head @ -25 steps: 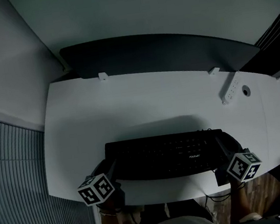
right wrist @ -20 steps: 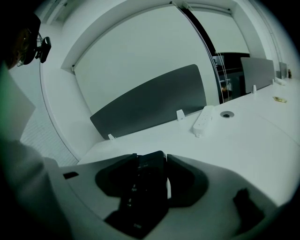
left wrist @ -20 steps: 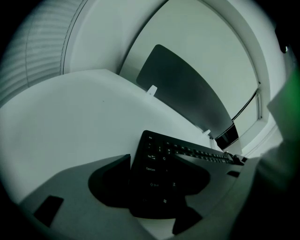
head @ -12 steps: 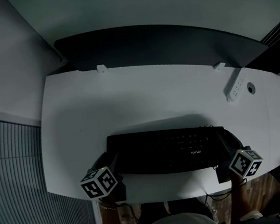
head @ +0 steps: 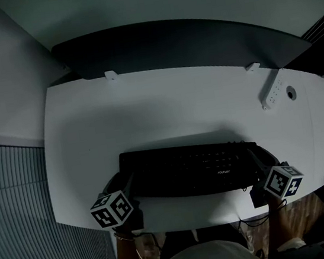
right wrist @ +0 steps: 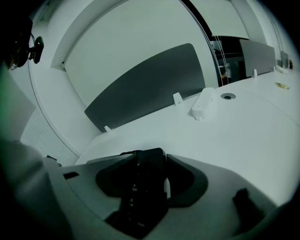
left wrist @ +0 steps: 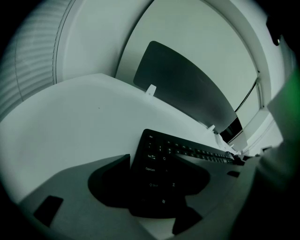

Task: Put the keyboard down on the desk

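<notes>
A black keyboard (head: 188, 170) lies lengthwise near the front edge of the white desk (head: 166, 113), casting a shadow behind it. My left gripper (head: 128, 187) has the keyboard's left end (left wrist: 157, 154) between its jaws. My right gripper (head: 257, 166) has the right end (right wrist: 145, 178) between its jaws, which are closing a little, with a thin pale slit beside one jaw. In the two gripper views the keyboard fills each jaw gap. I cannot tell whether its underside rests on the desk.
A dark partition panel (head: 180, 45) stands along the desk's back edge, with small white clips (head: 109, 75) at its foot. A white power strip (head: 272, 92) and a round cable hole (head: 291, 93) sit at the back right. Ribbed flooring (head: 20, 223) lies to the left.
The head view has shifted a little. The keyboard and both grippers keep nearly the same place on the desk, and both ends stay between the jaws.
</notes>
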{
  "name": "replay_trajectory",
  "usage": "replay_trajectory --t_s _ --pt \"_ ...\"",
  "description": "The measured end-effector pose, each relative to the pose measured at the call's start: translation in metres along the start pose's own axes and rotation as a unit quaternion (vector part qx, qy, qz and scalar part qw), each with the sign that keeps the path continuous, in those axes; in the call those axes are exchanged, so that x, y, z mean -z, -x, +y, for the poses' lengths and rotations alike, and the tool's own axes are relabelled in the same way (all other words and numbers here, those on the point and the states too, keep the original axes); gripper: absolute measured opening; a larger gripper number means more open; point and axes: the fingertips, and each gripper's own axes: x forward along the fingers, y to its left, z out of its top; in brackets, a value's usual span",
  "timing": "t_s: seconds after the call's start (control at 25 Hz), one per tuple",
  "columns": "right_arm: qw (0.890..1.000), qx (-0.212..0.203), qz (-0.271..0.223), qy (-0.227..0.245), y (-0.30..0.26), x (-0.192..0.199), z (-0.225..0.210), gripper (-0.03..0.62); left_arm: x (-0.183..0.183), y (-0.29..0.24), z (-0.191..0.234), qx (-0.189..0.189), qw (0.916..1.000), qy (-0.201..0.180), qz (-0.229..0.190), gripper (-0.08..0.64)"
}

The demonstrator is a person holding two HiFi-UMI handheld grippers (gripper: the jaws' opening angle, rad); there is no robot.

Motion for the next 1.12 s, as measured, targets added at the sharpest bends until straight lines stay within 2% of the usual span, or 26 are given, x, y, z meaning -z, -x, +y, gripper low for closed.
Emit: replay_trajectory --t_s 0.36,1.12 --pt "0.999 -0.003 0.047 0.004 -0.005 0.011 0.001 0.207 0.003 -0.001 0.002 -0.005 0.9998 0.003 0.019 0.264" --pt "0.997 -0.019 0.073 -0.003 -0.027 0.013 -0.008 0.207 0.004 0.0 0.0 -0.035 0.9991 0.005 0.025 0.264"
